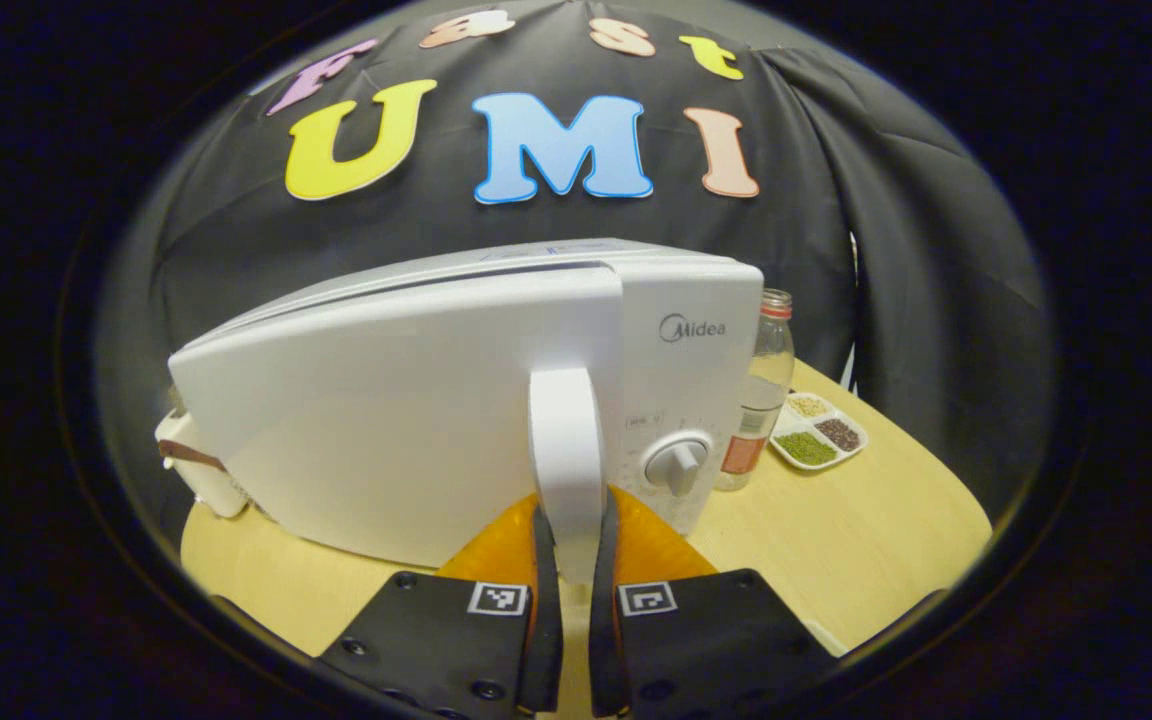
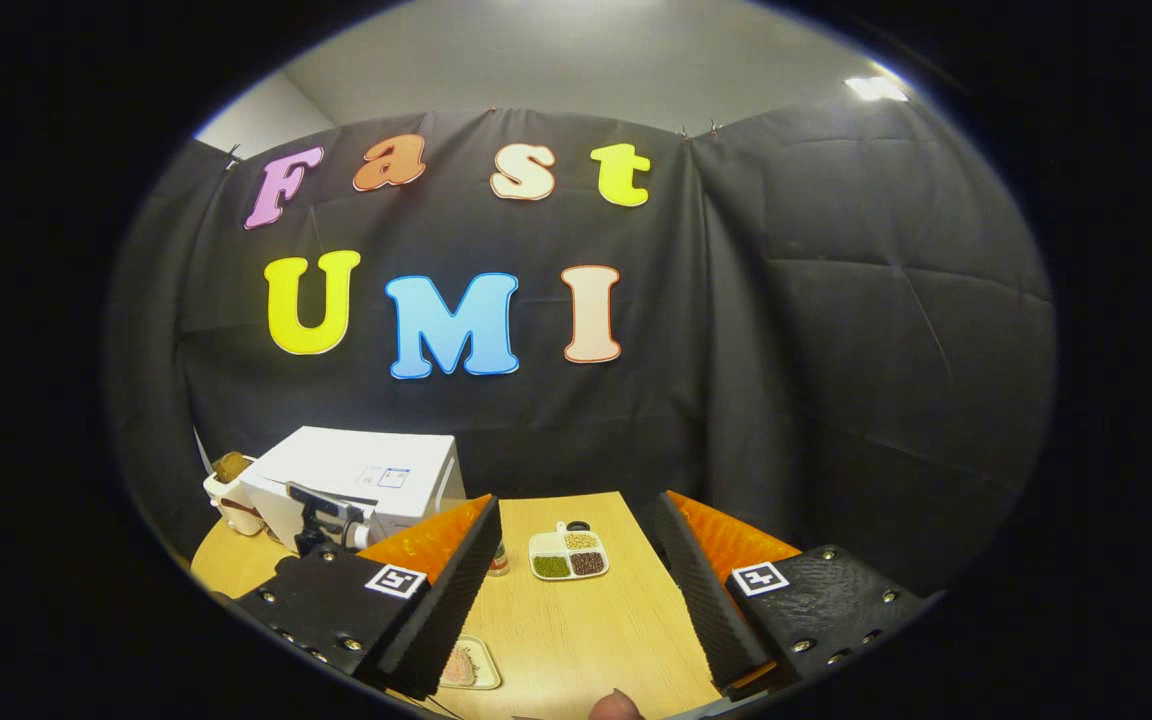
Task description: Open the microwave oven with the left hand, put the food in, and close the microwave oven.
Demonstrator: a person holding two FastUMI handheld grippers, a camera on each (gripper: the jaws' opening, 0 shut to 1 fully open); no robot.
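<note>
The white microwave (image 1: 696, 300) stands on the wooden table, and its door (image 1: 386, 420) is swung a little out from the body, with a gap along the top. My left gripper (image 1: 576, 530) is shut on the door's upright white handle (image 1: 566, 440), one finger on each side. In the right gripper view the microwave (image 2: 366, 465) sits at the far left, with the left gripper (image 2: 321, 520) in front of it. My right gripper (image 2: 578, 505) hangs open above the table with nothing in it. A small plate of food (image 2: 471, 665) lies below it, half hidden by one finger.
A clear bottle (image 1: 766, 400) stands just right of the microwave, and a white divided dish of beans (image 1: 821, 435) lies beyond it. A white container with a brown band (image 1: 191, 460) sits at the microwave's left. Bare wooden table (image 2: 586, 620) lies under the right gripper.
</note>
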